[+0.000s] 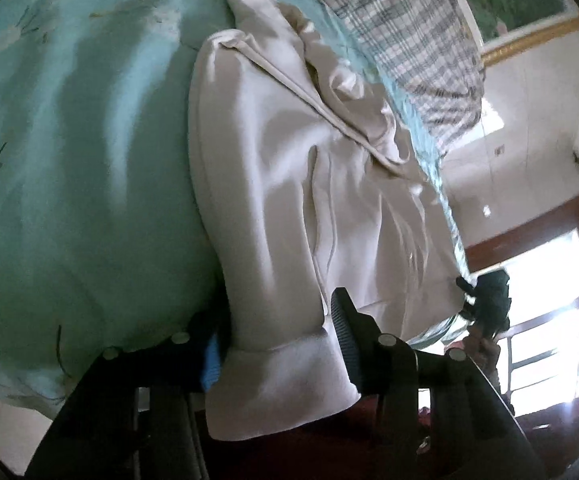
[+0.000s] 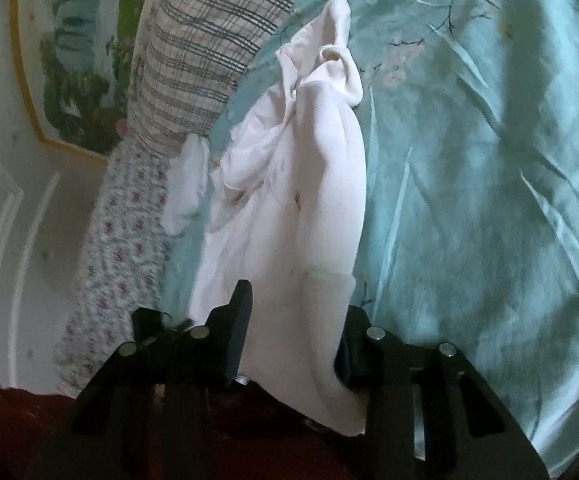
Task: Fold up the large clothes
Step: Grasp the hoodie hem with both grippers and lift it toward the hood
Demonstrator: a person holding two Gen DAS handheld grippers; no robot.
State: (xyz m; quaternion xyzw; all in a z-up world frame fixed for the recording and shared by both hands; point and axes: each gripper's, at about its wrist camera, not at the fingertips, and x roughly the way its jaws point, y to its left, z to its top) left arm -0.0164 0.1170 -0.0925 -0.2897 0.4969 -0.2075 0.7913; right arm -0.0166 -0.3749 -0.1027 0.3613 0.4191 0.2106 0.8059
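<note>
White garment (image 1: 289, 184), pale and satiny, lies stretched across my view on a teal bedspread (image 1: 81, 160) printed with thin branches and blossoms. Its far end is bunched into folds near a plaid pillow (image 1: 405, 40), and the near end comes straight back to me.

Through the left wrist camera I see my left gripper (image 1: 279, 344) with a cuffed end of the cloth between its two black fingers (image 1: 345, 332). The cuff fills the gap from side to side and the fabric pinches in just above it, so I read the jaws as clamped on the cloth. A loose flap hangs below the fingers over dark red fabric (image 1: 329, 448).

From the right wrist camera, my right gripper (image 2: 293, 344) has another end of the white garment (image 2: 309, 200) running between its fingers (image 2: 237, 332). The right finger presses against the cloth's edge and the left one sits against the other side, so these jaws also look clamped on it, with a tail of cloth drooping beneath.

Out beyond the cloth, a floral sheet (image 2: 121, 240) runs along the bed's edge beside the plaid pillow (image 2: 209, 48), and a small white piece of cloth (image 2: 189, 184) lies just beside the garment. A gold-framed landscape picture (image 2: 77, 60) hangs on the white wall. The left view also catches a bright window (image 1: 545, 288) with a brown frame.
</note>
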